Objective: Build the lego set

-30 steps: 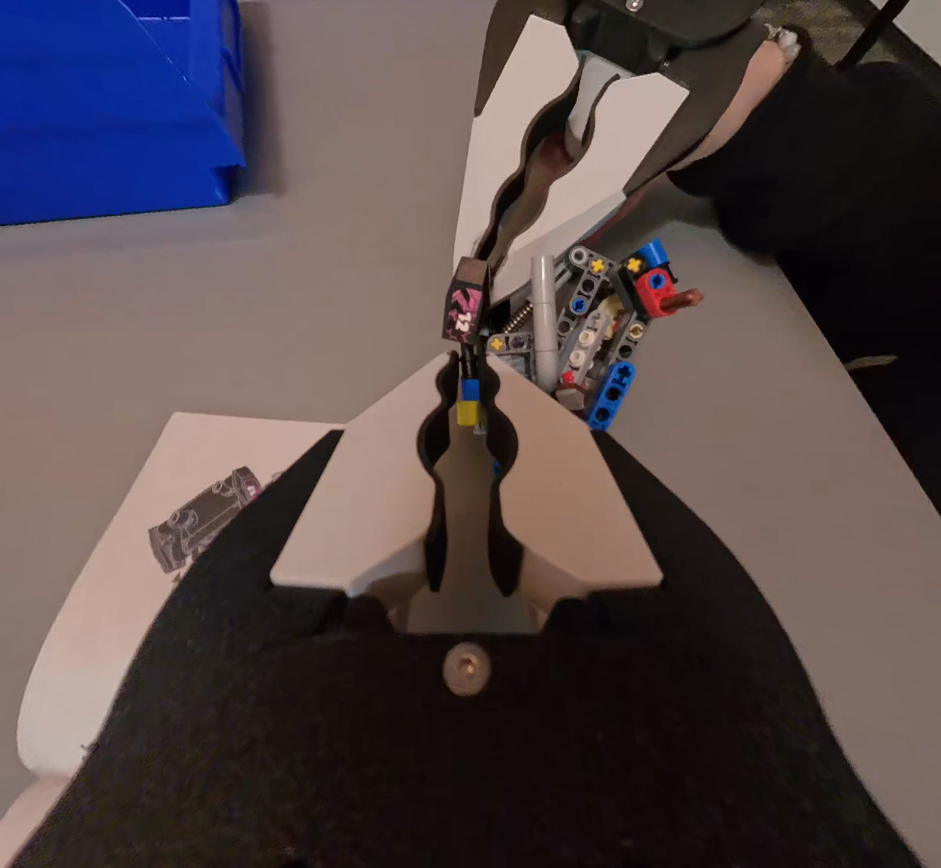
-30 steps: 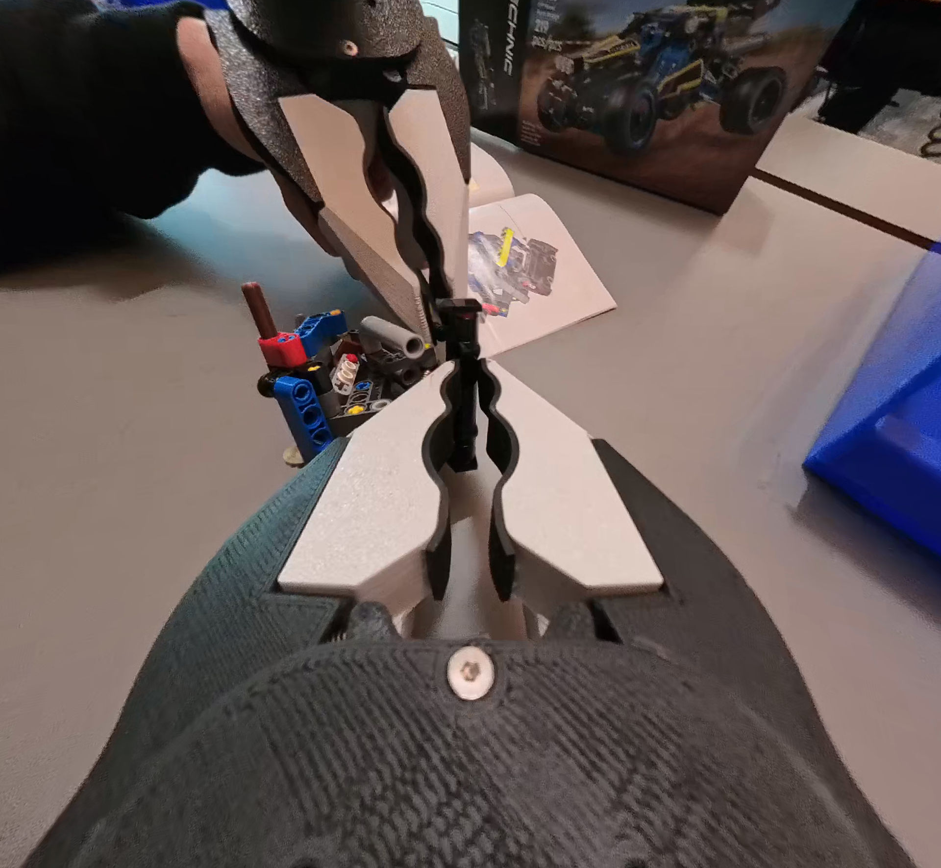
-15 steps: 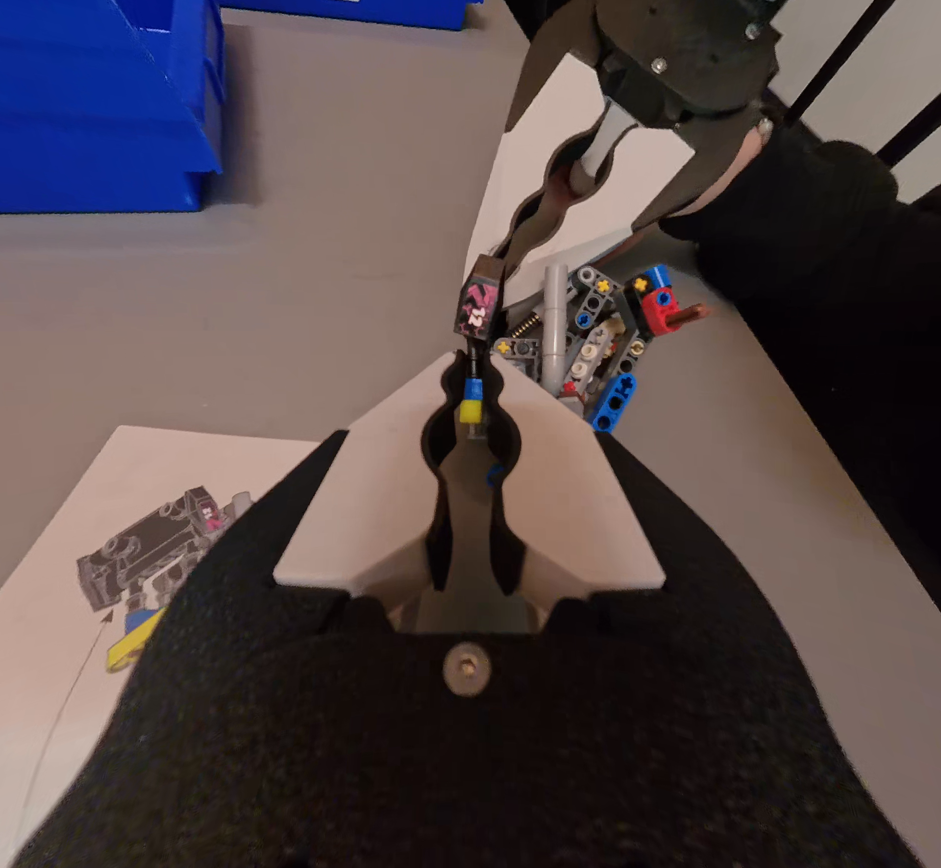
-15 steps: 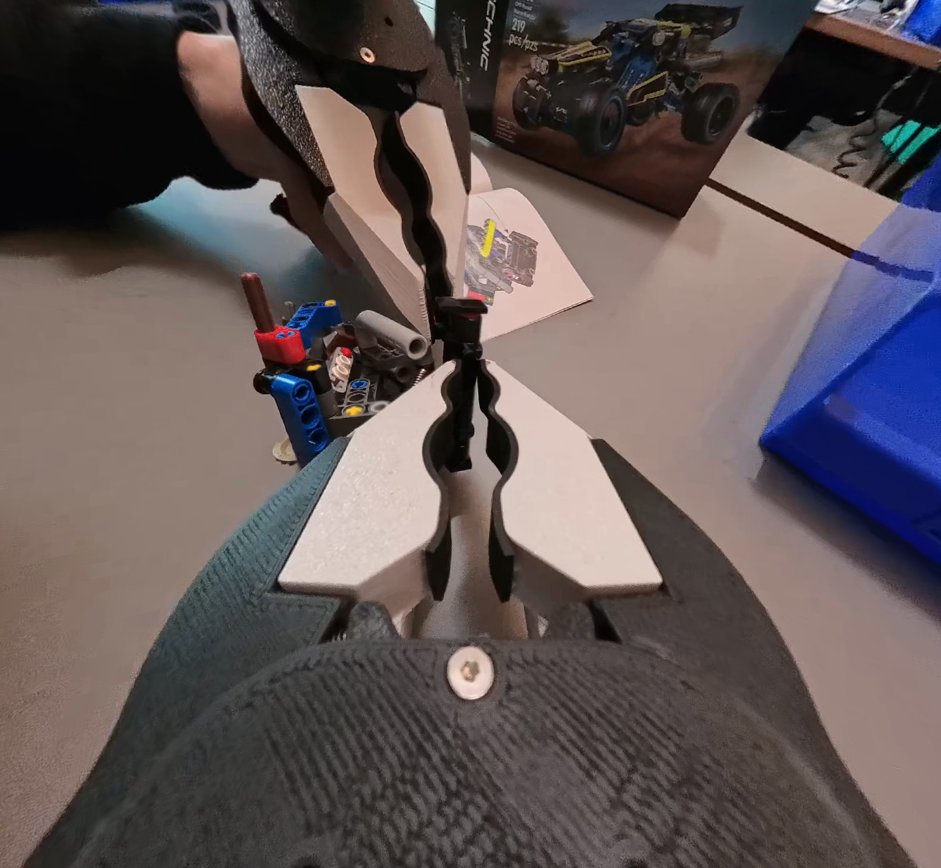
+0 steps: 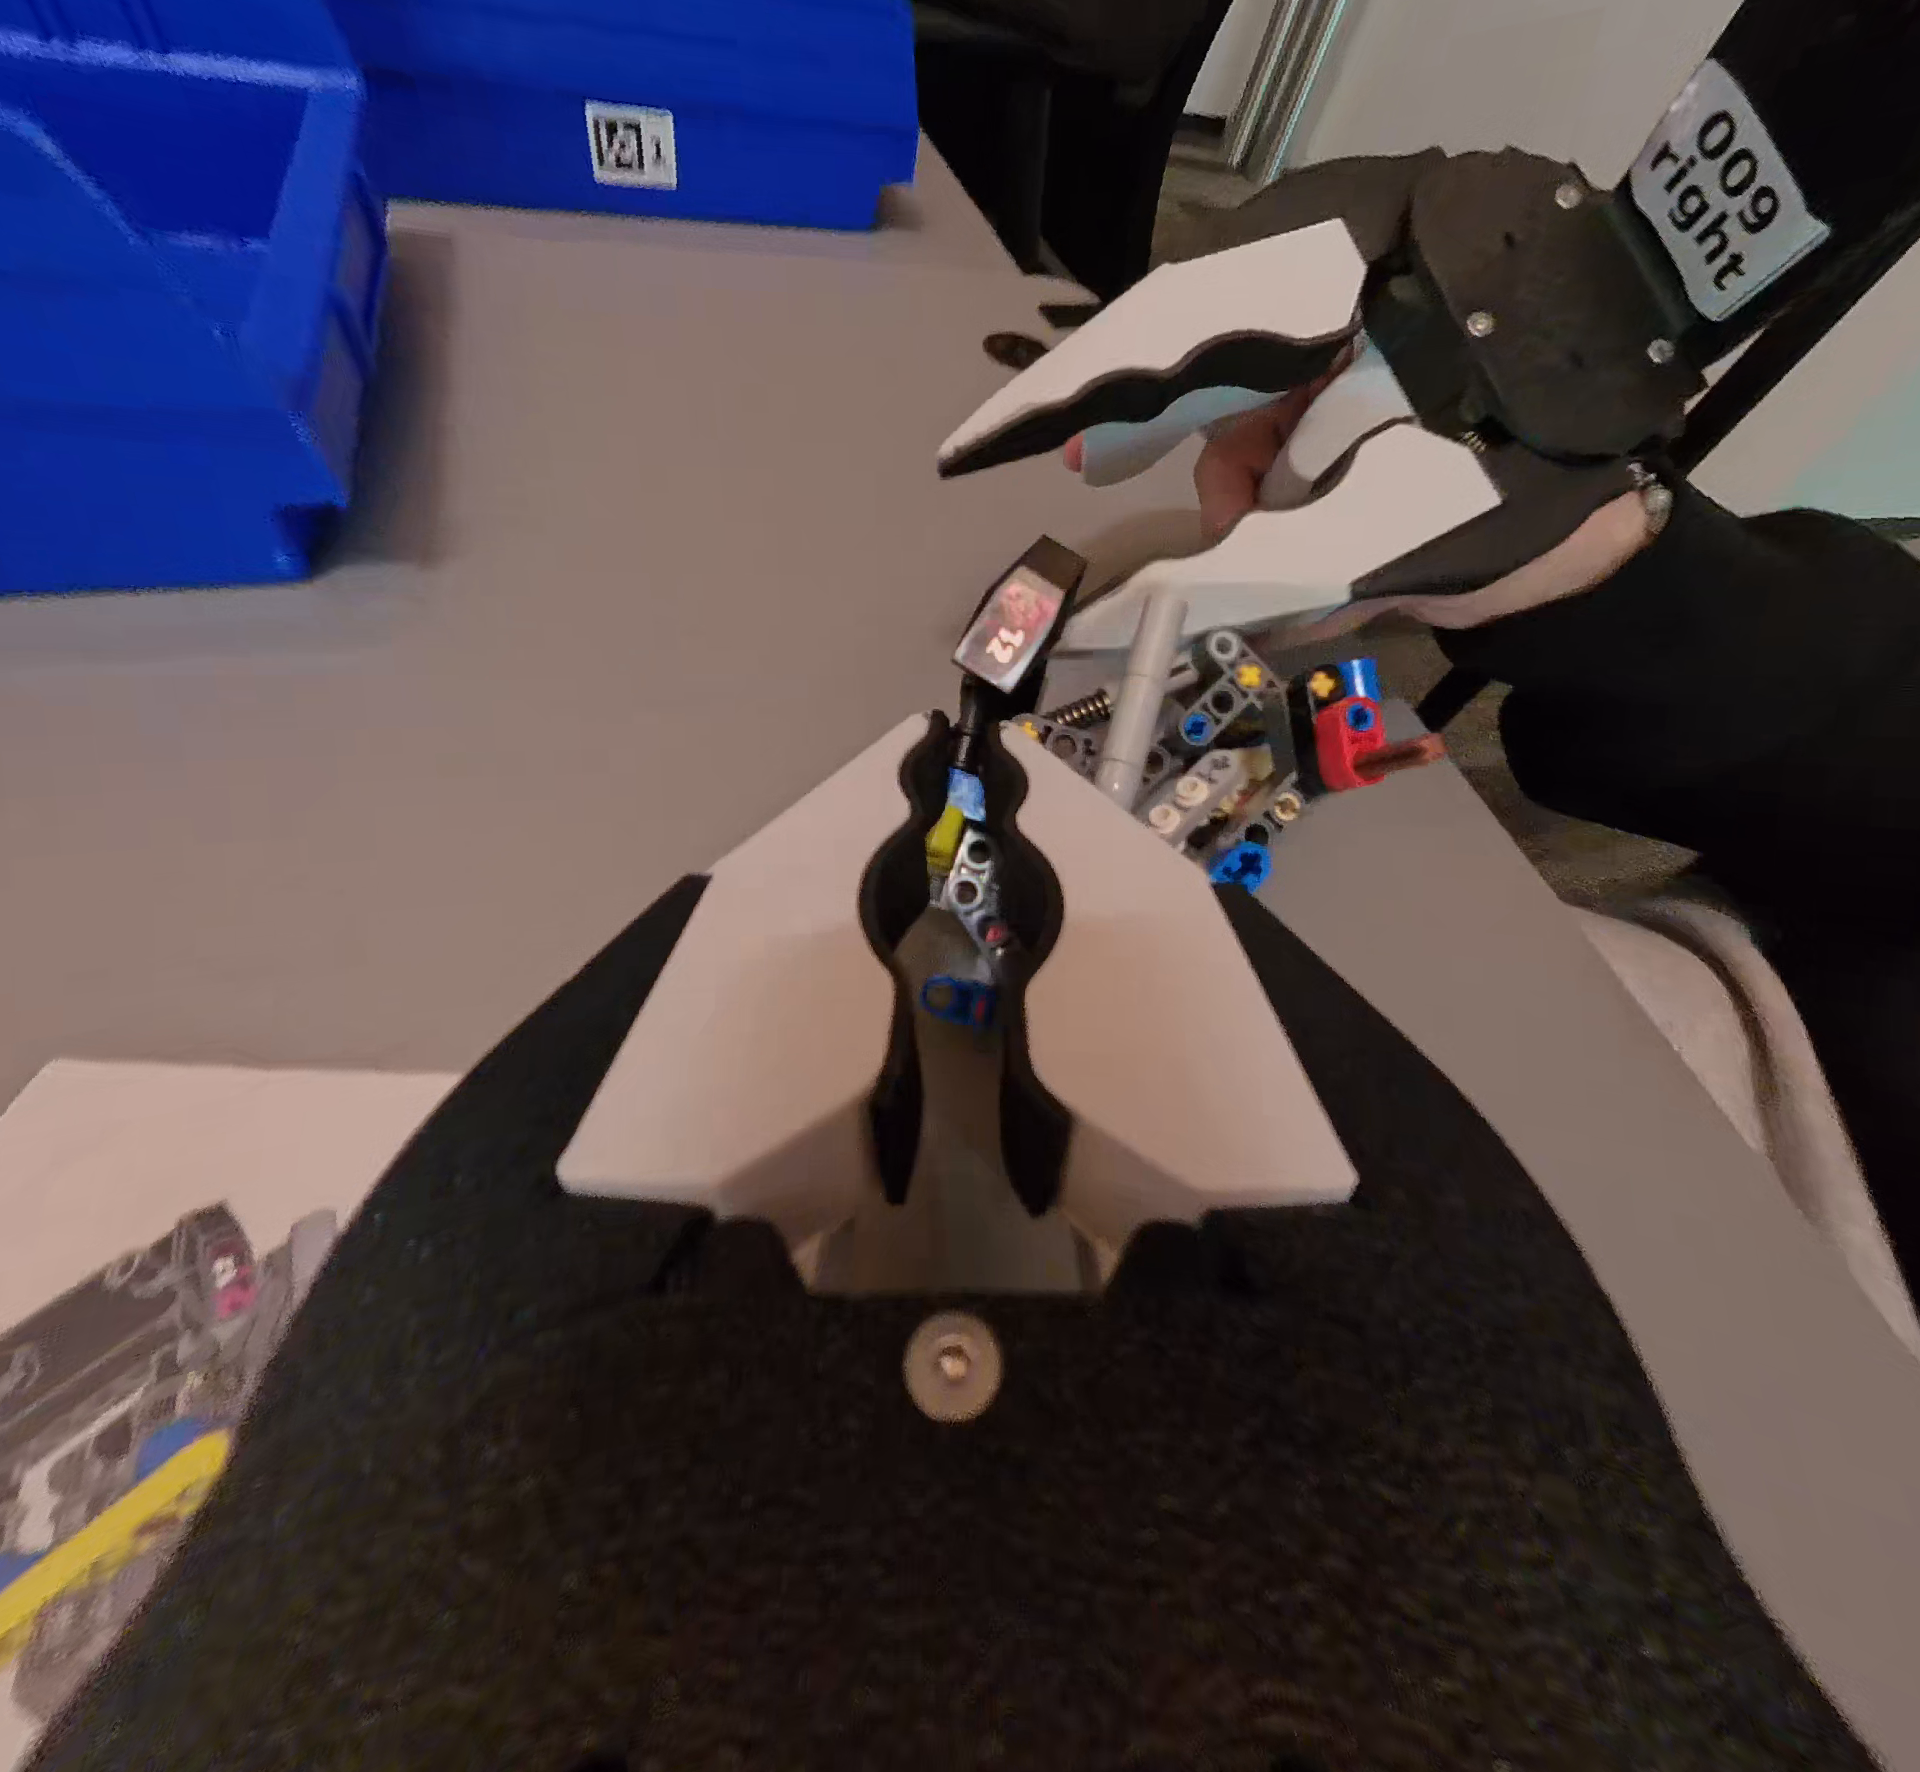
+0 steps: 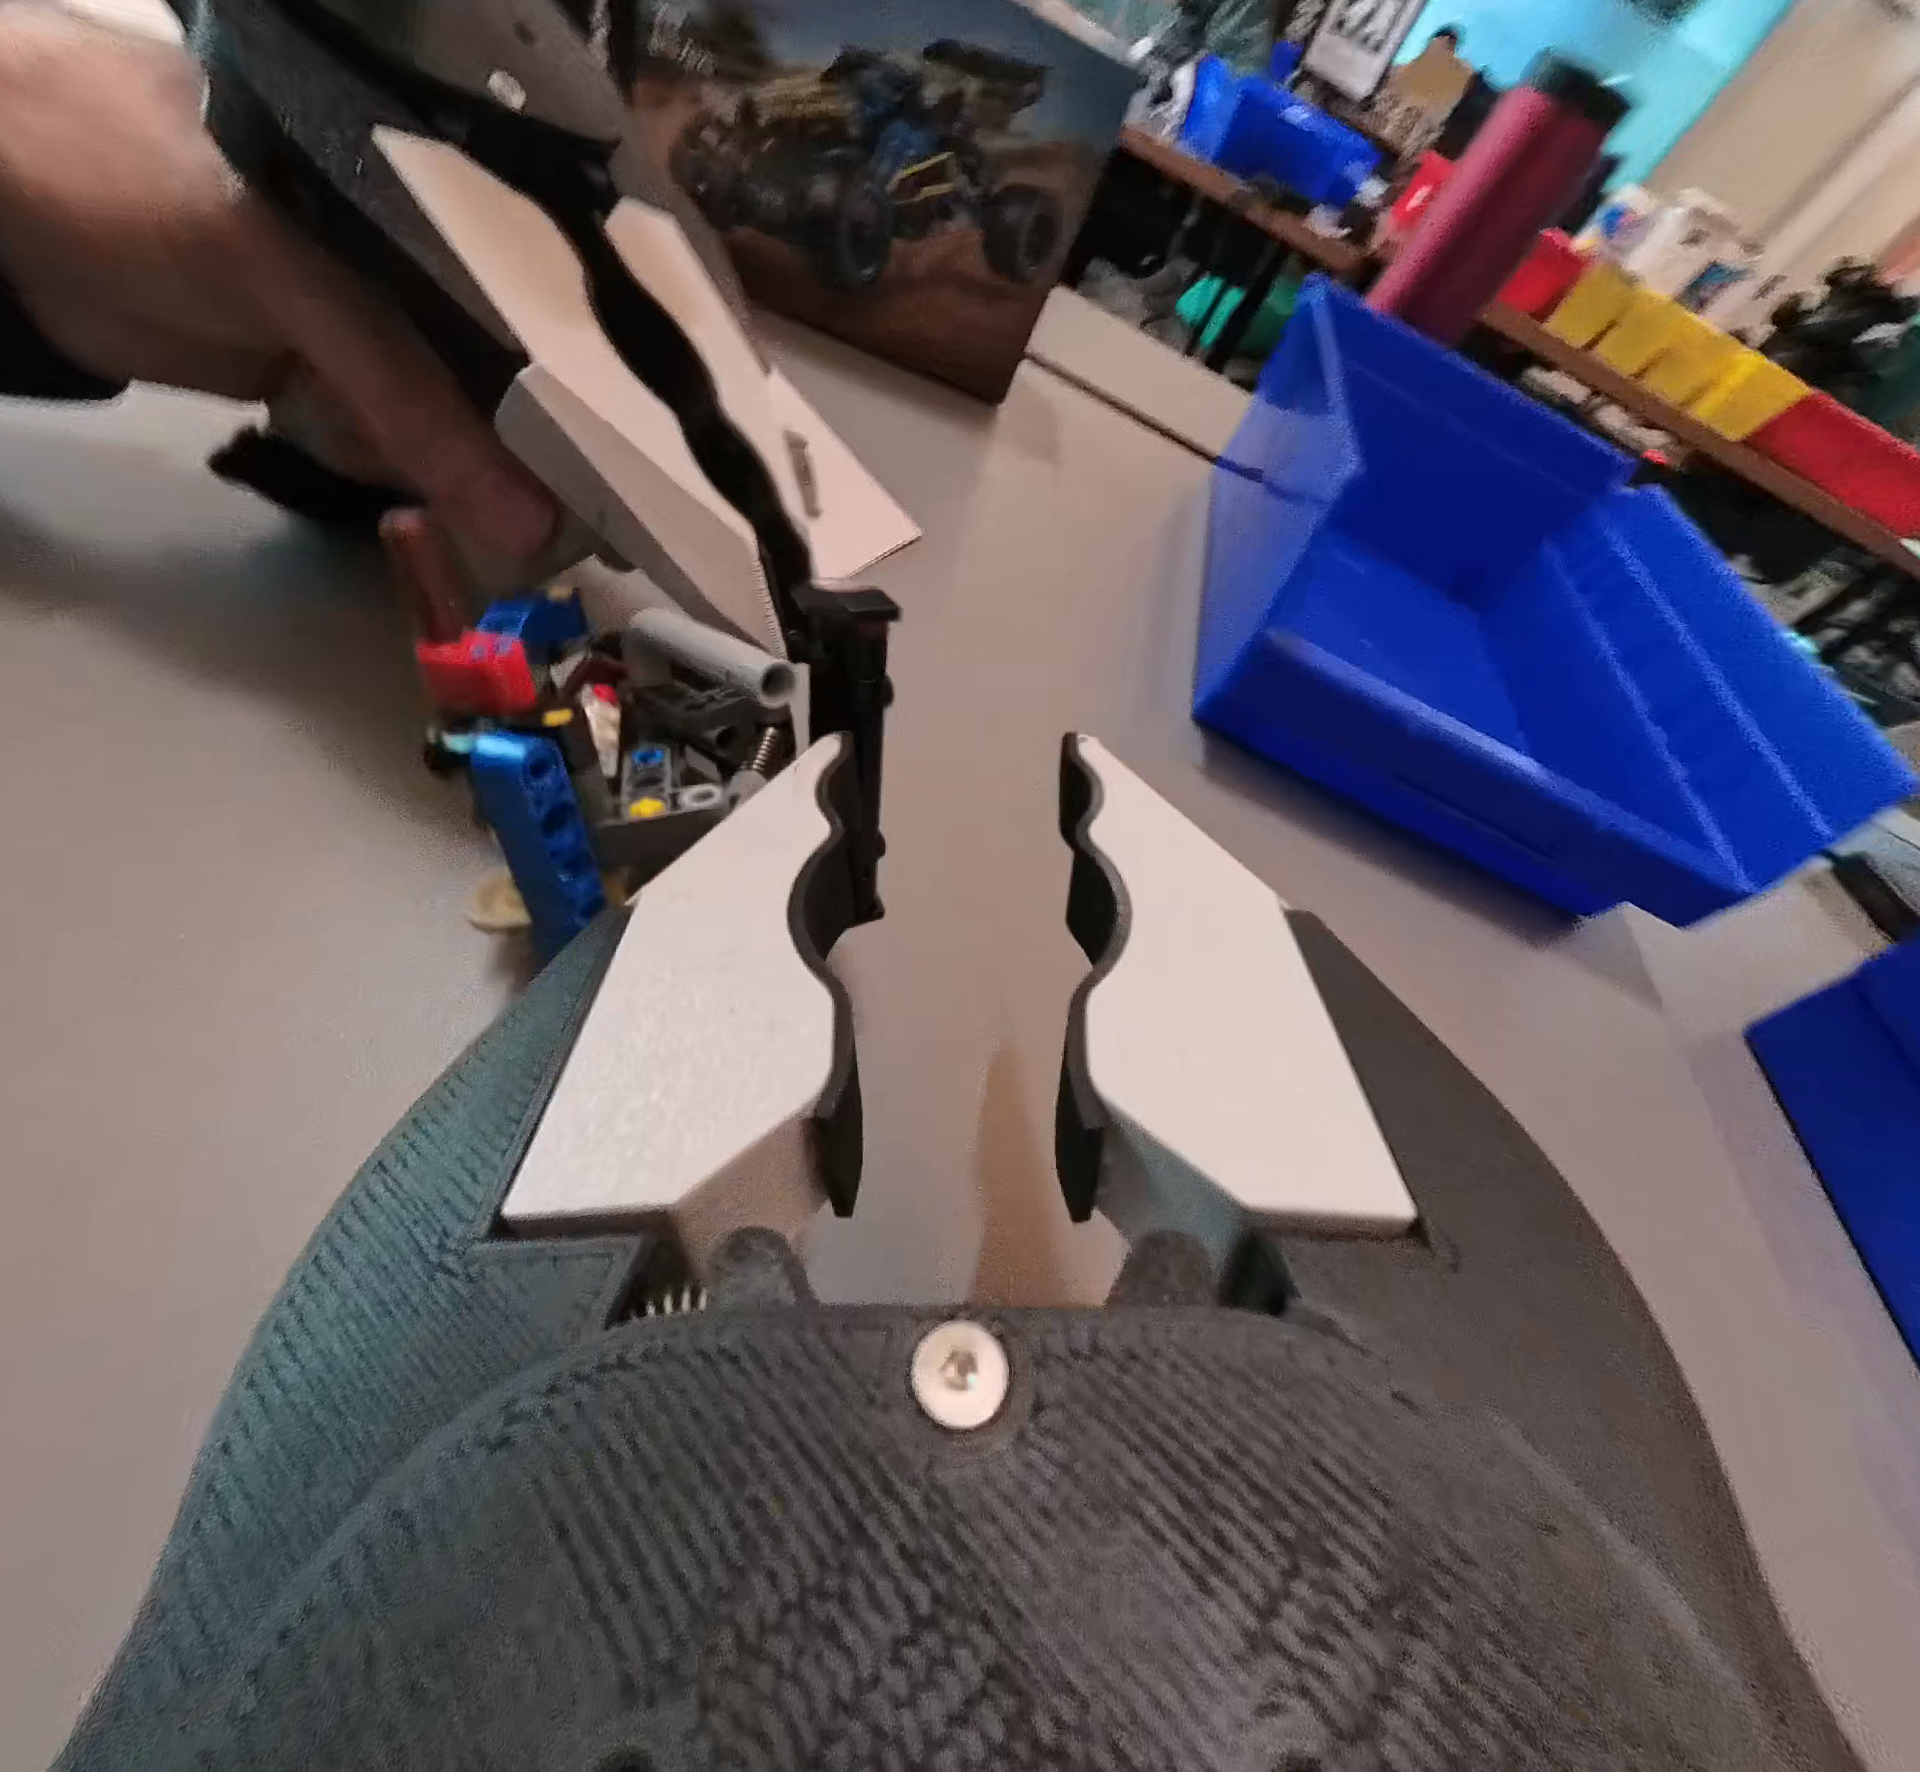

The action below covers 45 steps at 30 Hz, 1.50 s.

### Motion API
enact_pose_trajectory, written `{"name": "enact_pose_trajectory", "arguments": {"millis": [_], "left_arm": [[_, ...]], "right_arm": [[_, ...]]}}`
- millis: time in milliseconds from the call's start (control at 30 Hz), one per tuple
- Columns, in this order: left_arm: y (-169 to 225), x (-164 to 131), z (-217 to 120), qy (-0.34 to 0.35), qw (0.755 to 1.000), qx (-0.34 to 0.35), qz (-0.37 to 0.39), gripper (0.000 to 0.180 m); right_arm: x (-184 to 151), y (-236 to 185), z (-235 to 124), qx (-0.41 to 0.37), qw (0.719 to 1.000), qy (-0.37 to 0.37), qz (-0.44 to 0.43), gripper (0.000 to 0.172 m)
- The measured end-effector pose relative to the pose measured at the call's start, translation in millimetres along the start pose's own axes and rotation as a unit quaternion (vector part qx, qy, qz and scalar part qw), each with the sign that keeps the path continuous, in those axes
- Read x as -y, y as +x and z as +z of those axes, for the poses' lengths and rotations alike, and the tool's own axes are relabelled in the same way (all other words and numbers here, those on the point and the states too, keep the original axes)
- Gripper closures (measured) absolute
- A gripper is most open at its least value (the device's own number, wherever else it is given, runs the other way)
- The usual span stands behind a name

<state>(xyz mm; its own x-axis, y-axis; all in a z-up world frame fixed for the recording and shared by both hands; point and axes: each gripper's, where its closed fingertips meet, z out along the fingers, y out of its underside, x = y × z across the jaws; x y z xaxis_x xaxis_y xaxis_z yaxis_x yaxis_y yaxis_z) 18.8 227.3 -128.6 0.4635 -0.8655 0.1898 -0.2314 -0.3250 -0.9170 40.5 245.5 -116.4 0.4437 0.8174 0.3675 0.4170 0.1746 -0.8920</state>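
Two grippers meet over the grey table [image 5: 623,475]. The left gripper [image 5: 966,735] is clamped on a slim black brick assembly [image 5: 1013,621] with a printed panel on its end, above a loose parts pile [image 5: 1226,756]. The right gripper [image 6: 961,756] gapes wide, the assembly beside one finger. Only the tip is pinched, so a nudge could twist it free.

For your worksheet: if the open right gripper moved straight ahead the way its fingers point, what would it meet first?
Probably nothing soon: between the right gripper's fingers lies bare grey table. The black brick piece held by the left gripper sits just left of that line.
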Motion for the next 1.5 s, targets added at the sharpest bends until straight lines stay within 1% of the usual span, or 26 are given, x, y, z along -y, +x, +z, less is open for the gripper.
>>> {"name": "enact_pose_trajectory", "arguments": {"millis": [100, 200, 267, 367, 400, 467, 533, 567, 600, 633, 667, 700, 733, 833, 867, 900, 967, 1000, 1033, 1067, 1100, 1167, 1200, 1267, 1400, 1500], "left_arm": [[-3, 8, 3, 0.021, 0.999, 0.027, 0.015, 0.177], [-8, 25, 0, 0.08, 0.996, 0.042, 0.001, 0.178], [-7, 33, -1, 0.105, 0.994, 0.028, -0.001, 0.178], [-1, 40, -1, 0.132, 0.991, 0.01, -0.009, 0.178], [0, 42, -3, 0.142, 0.99, 0.009, -0.008, 0.177], [6, 44, -4, 0.153, 0.988, -0.003, -0.007, 0.177], [8, 45, -3, 0.157, 0.987, -0.012, -0.015, 0.177], [9, 46, -3, 0.162, 0.987, -0.012, -0.016, 0.177], [10, 48, -3, 0.165, 0.986, -0.014, -0.018, 0.178], [11, 49, -3, 0.169, 0.985, -0.014, -0.021, 0.178], [10, 51, -4, 0.174, 0.984, -0.008, -0.022, 0.177], [10, 52, -5, 0.178, 0.984, -0.003, -0.02, 0.178], [10, 54, -6, 0.18, 0.984, 0.002, -0.019, 0.178], [7, 65, -12, 0.193, 0.981, 0.02, -0.024, 0.177], [8, 71, -15, 0.2, 0.979, 0.019, -0.025, 0.177], [9, 76, -17, 0.204, 0.978, 0.023, -0.027, 0.177], [9, 85, -20, 0.206, 0.978, 0.032, -0.027, 0.177], [13, 90, -21, 0.208, 0.977, 0.029, -0.024, 0.178], [17, 93, -21, 0.211, 0.977, 0.028, -0.02, 0.177], [19, 95, -22, 0.211, 0.977, 0.029, -0.016, 0.178], [23, 96, -21, 0.206, 0.978, 0.026, -0.01, 0.178], [29, 99, -22, 0.192, 0.981, 0.031, 0.018, 0.177], [33, 101, -22, 0.186, 0.981, 0.036, 0.041, 0.177], [41, 101, -20, 0.16, 0.982, 0.045, 0.095, 0.177], [49, 93, -11, 0.122, 0.987, 0.029, 0.101, 0.177], [54, 93, -8, 0.109, 0.981, 0.05, 0.155, 0.177]], "right_arm": [[18, 17, -30, -0.021, 0.996, 0.075, 0.045, 0.125], [61, 52, -80, -0.06, 0.968, 0.213, 0.117, 0.094], [99, 75, -128, -0.081, 0.916, 0.353, 0.171, 0.091], [103, 115, -180, -0.107, 0.837, 0.46, 0.278, 0.087], [112, 114, -191, -0.074, 0.821, 0.478, 0.301, 0.084], [145, 90, -211, -0.018, 0.831, 0.491, 0.261, 0.085], [148, 82, -215, -0.064, 0.88, 0.439, 0.171, 0.074], [128, 98, -213, -0.12, 0.888, 0.409, 0.176, 0.079], [99, 121, -213, -0.166, 0.872, 0.395, 0.237, 0.089], [76, 136, -214, -0.168, 0.841, 0.406, 0.315, 0.077], [72, 137, -215, -0.126, 0.816, 0.432, 0.362, 0.072], [81, 131, -217, -0.076, 0.808, 0.45, 0.374, 0.085], [90, 125, -218, -0.056, 0.814, 0.451, 0.361, 0.091], [68, 147, -200, -0.181, 0.841, 0.393, 0.325, 0.065], [48, 155, -187, -0.196, 0.834, 0.368, 0.362, 0.062], [40, 152, -172, -0.162, 0.823, 0.358, 0.411, 0.058], [57, 120, -142, -0.026, 0.828, 0.348, 0.439, 0.079], [65, 102, -127, 0.02, 0.843, 0.328, 0.427, 0.084], [69, 86, -114, 0.041, 0.858, 0.303, 0.412, 0.076], [71, 74, -103, 0.046, 0.871, 0.285, 0.396, 0.068], [72, 65, -97, 0.045, 0.882, 0.276, 0.38, 0.07], [73, 64, -96, 0.02, 0.892, 0.275, 0.359, 0.107], [78, 69, -102, -0.003, 0.893, 0.289, 0.346, 0.117], [92, 68, -115, -0.013, 0.904, 0.311, 0.291, 0.125], [68, 50, -107, 0.012, 0.963, 0.185, 0.196, 0.132], [65, 49, -112, -0.012, 0.978, 0.143, 0.152, 0.128]]}}
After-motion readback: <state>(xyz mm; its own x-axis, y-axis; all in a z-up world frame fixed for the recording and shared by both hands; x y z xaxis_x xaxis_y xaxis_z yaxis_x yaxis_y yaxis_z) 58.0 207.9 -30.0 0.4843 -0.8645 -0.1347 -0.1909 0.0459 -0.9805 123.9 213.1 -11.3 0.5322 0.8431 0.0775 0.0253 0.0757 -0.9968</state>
